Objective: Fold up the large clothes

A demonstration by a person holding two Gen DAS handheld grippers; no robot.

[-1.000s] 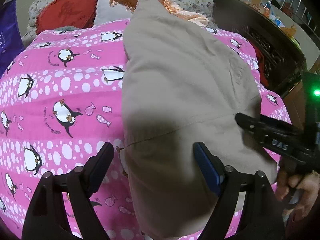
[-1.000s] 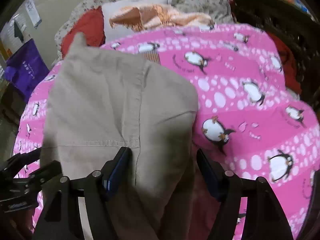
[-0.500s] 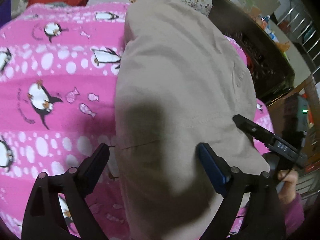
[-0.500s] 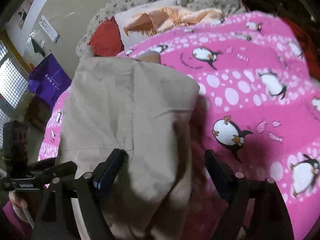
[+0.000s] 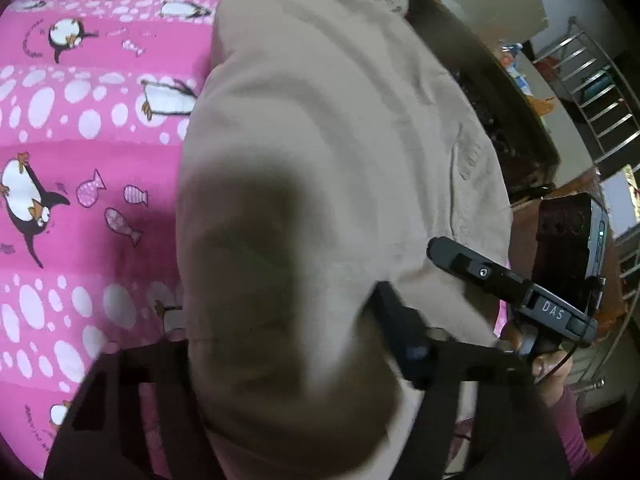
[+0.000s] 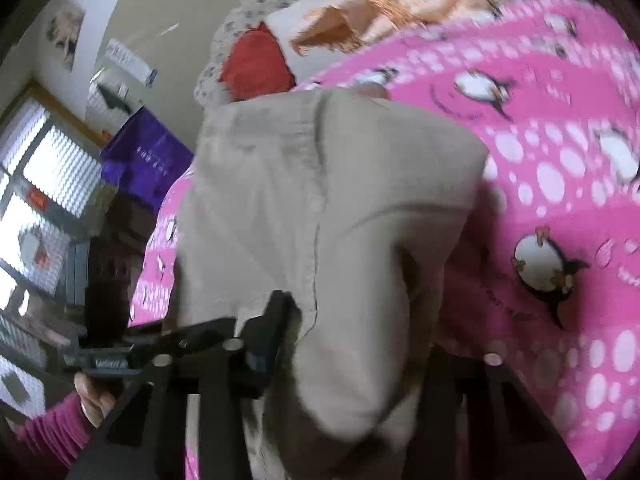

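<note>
Beige trousers (image 5: 328,184) on pink penguin blanket (image 5: 80,140); left gripper (image 5: 280,344) and right gripper (image 6: 356,332) closing around near edge, grasp unclear.

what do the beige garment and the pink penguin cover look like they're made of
Beige garment: probably woven cotton twill, matte, with stitched seams and soft creases. Pink penguin cover: seemingly plush fleece or a padded quilt, with a matte printed surface that puffs in soft bands.

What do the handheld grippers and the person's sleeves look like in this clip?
Both grippers are black plastic with flat fingers bearing blue pads. The right gripper carries white "DAS" lettering on its body and a thin black cable. The sleeves are ribbed pink knit.
</note>
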